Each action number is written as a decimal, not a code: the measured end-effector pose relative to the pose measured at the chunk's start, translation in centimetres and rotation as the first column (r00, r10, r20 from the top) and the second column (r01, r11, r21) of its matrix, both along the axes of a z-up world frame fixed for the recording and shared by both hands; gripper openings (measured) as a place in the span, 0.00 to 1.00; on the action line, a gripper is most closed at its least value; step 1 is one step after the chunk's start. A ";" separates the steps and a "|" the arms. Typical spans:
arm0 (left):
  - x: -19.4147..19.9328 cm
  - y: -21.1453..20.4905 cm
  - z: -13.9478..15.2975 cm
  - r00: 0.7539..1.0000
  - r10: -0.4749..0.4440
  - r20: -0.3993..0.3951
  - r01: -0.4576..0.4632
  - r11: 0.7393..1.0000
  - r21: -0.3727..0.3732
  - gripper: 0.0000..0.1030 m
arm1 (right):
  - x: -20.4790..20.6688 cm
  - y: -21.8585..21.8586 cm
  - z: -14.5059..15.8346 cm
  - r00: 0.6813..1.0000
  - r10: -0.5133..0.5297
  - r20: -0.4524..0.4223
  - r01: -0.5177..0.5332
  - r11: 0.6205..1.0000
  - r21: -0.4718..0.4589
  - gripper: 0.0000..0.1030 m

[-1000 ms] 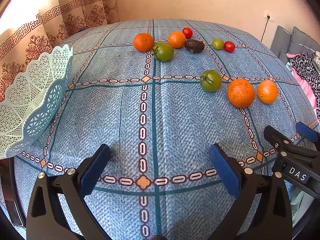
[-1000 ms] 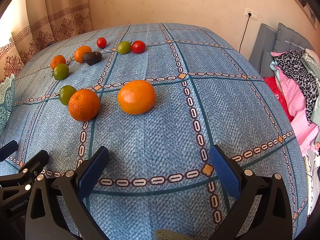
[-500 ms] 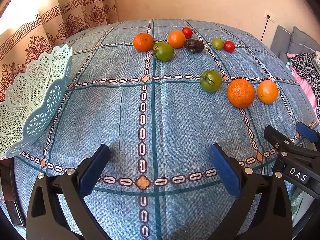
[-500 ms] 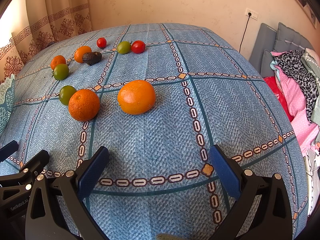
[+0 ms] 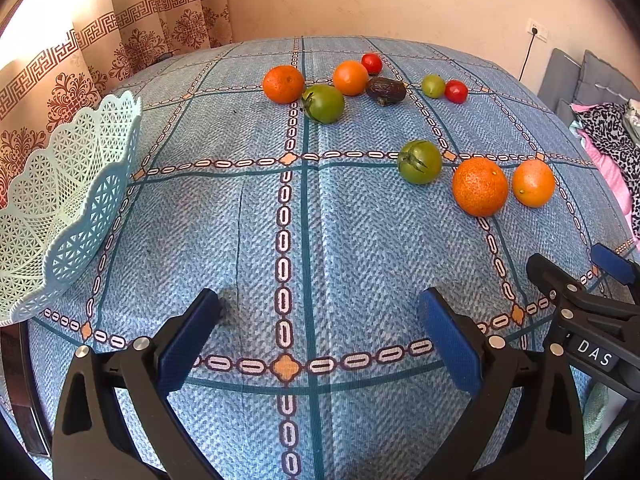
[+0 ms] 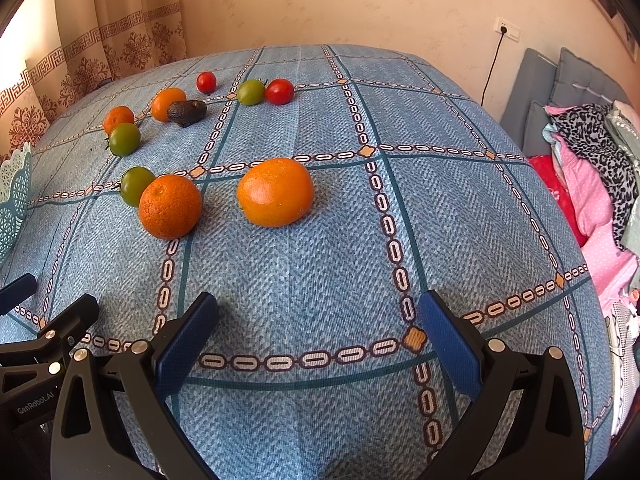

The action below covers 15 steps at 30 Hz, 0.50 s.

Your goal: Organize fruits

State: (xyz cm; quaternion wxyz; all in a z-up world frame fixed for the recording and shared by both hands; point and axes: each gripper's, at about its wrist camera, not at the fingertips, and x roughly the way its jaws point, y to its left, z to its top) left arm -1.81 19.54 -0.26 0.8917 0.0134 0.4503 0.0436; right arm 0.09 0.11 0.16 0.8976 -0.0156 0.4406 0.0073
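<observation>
Two handheld grippers hang low over the near edge of a table, side by side, each with its blue-padded jaws spread wide and nothing between them. The left gripper [image 5: 320,320] points across the blue patterned tablecloth [image 5: 240,220] toward the far wall; the right gripper [image 6: 318,320] sits just to its right, its black frame showing at the edge of the left wrist view. A pale mint lattice basket [image 5: 68,208] stands at the table's left edge, well apart from the fruit and holding none that can be seen. Nearest the right gripper lie a smooth orange [image 6: 276,192] and a rough-skinned orange [image 6: 170,206], close together but apart, with a green tomato [image 6: 134,184] just beside and partly hidden behind the rough one. Farther back, a second cluster holds a small orange [image 5: 283,84], a larger green tomato [image 5: 324,103] touching or nearly touching it, another orange [image 5: 350,77], a dark avocado [image 5: 386,90] and a red cherry tomato [image 5: 372,63]. To their right a small green tomato [image 5: 433,85] sits against a red tomato [image 5: 456,91]. Patterned beige curtains [image 5: 132,40] hang behind the table on the left, a plain cream wall carries a socket with a black cable [image 6: 490,68], and grey cushions with a pile of pink and leopard-print clothing [image 6: 592,168] fill the right side of the room.
</observation>
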 end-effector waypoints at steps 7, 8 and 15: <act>-0.1 -0.8 1.7 0.997 -0.036 0.065 0.033 0.998 0.051 0.98 | -0.4 1.0 0.6 0.998 0.062 0.025 -0.061 0.998 -0.023 0.95; -0.1 -1.0 2.2 0.996 -0.038 0.081 0.034 0.998 0.058 0.98 | -0.5 1.1 0.8 0.997 0.067 0.030 -0.066 0.998 -0.018 0.95; 0.3 -1.0 4.0 0.991 -0.056 0.118 0.051 0.997 0.051 0.98 | -0.3 -0.5 2.2 0.993 0.079 0.091 -0.084 0.995 0.059 0.95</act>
